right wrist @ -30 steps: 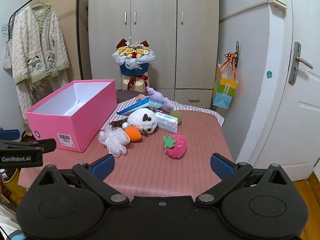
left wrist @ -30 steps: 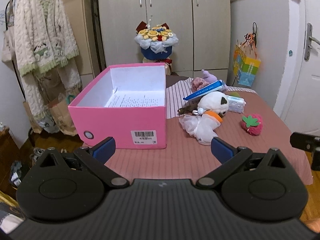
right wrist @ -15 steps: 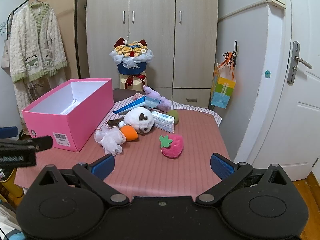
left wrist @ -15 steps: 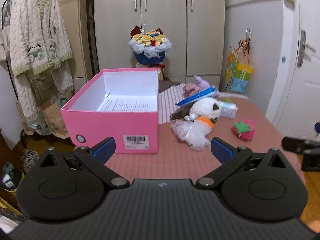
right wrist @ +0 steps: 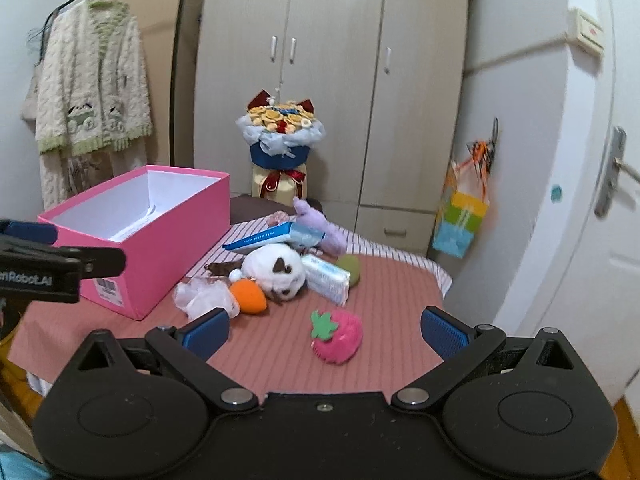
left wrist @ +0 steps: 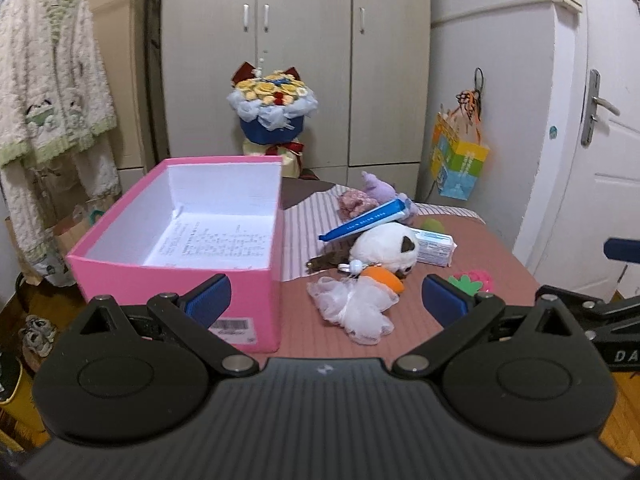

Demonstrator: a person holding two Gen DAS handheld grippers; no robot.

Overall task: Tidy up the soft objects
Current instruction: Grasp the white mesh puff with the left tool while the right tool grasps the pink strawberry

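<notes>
An open pink box (left wrist: 176, 276) (right wrist: 168, 248) stands on the left of the table, holding only a printed sheet. Right of it lies a heap: a white mesh pouf (left wrist: 356, 312) (right wrist: 204, 298), an orange plush carrot (left wrist: 386, 278) (right wrist: 248, 296), a panda plush (left wrist: 384, 246) (right wrist: 276, 270), a purple plush (left wrist: 380, 188) (right wrist: 320, 224) and a pink plush strawberry (left wrist: 478, 280) (right wrist: 338, 336). My left gripper (left wrist: 324, 300) is open and empty, short of the pouf. My right gripper (right wrist: 324, 328) is open and empty, just short of the strawberry.
A blue tube box (right wrist: 272, 236), a tissue pack (right wrist: 326, 278) and a green ball (right wrist: 350, 266) lie among the toys. The pink striped tablecloth (right wrist: 392, 344) drops off at the right edge. A bouquet (right wrist: 280, 136), wardrobe and door stand behind.
Both grippers have moved forward toward the table; the toys and box look larger. The right gripper has closed in on the strawberry. Both stay open.
</notes>
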